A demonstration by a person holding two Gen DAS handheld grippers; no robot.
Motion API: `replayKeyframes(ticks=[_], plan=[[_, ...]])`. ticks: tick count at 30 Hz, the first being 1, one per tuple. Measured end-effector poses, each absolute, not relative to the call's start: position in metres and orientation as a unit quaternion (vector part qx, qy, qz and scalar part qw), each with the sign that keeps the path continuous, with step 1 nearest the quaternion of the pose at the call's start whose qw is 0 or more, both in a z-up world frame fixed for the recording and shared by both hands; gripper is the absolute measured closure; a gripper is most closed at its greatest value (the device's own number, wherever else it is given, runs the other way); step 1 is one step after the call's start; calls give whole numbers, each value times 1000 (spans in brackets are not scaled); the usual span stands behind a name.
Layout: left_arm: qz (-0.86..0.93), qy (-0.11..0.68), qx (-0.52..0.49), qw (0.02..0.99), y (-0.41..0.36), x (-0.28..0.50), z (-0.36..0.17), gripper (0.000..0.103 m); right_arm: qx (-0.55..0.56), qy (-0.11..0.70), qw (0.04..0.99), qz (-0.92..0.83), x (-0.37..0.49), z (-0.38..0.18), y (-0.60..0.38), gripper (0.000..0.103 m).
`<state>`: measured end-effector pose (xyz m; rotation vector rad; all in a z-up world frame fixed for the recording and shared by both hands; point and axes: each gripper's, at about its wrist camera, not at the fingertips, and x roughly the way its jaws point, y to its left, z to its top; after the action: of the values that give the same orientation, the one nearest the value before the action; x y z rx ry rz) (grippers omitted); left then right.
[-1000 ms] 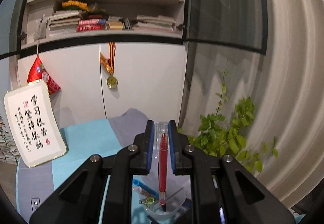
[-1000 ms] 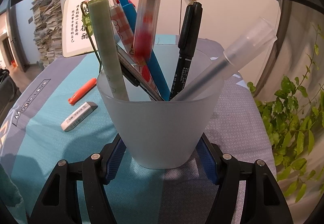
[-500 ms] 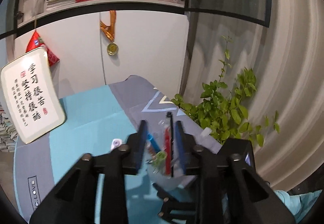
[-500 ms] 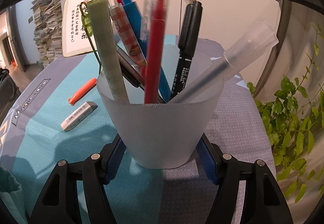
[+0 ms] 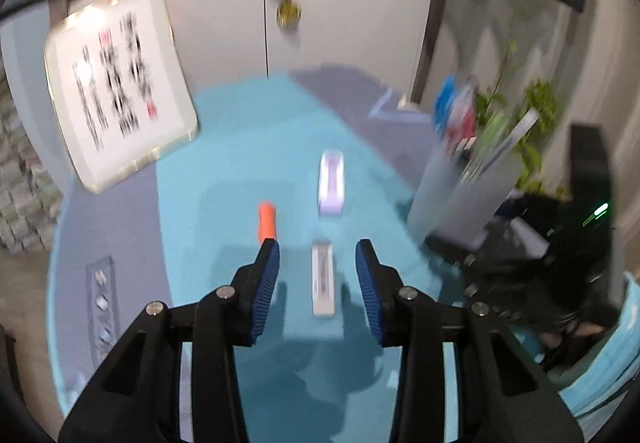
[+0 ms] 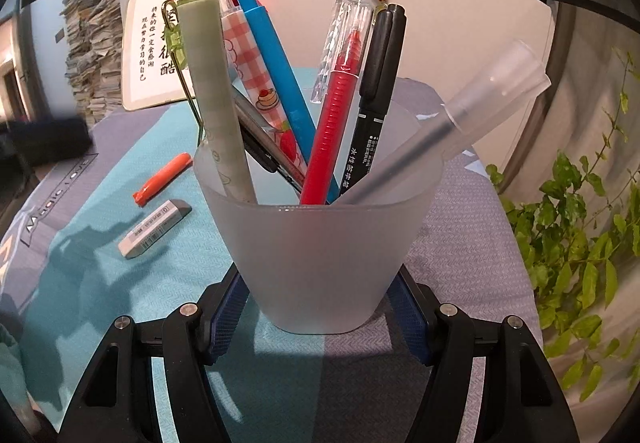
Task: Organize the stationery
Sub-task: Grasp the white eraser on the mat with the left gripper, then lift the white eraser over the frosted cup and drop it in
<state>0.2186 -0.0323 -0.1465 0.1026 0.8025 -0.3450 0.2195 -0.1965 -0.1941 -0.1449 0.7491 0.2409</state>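
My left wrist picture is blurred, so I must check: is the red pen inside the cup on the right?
Observer: Yes. The red pen stands in the frosted cup, between the blue pen and the black pen.
Operator: Is the cup held?
Observer: The right hand-held gripper presses one finger against each side of its base.
Operator: What is the nearest white block?
Observer: An eraser in a printed sleeve, one end cut slanted.
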Motion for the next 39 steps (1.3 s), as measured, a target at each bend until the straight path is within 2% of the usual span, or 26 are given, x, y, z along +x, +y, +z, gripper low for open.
replayKeyframes(ticks=[7, 20, 21, 23, 26, 39], plan=[[-167, 415, 74, 891, -48, 236, -177, 66, -77, 365, 921, 112, 218, -194, -193, 33], [-144, 440, 61, 884, -54, 270, -193, 68, -76, 365, 921, 113, 218, -194, -193, 34], [-142, 440, 58, 885, -54, 274, -193, 70, -77, 365, 921, 113, 218, -194, -193, 34], [-142, 442, 60, 884, -56, 275, -192, 89, -77, 365, 921, 113, 218, -194, -193, 34], [-149, 450, 58, 879, -57, 274, -191, 89, -76, 365, 921, 113, 218, -194, -193, 34], [-167, 369, 13, 914, -40, 236, -126, 90, -76, 365, 921, 113, 219, -194, -192, 34]])
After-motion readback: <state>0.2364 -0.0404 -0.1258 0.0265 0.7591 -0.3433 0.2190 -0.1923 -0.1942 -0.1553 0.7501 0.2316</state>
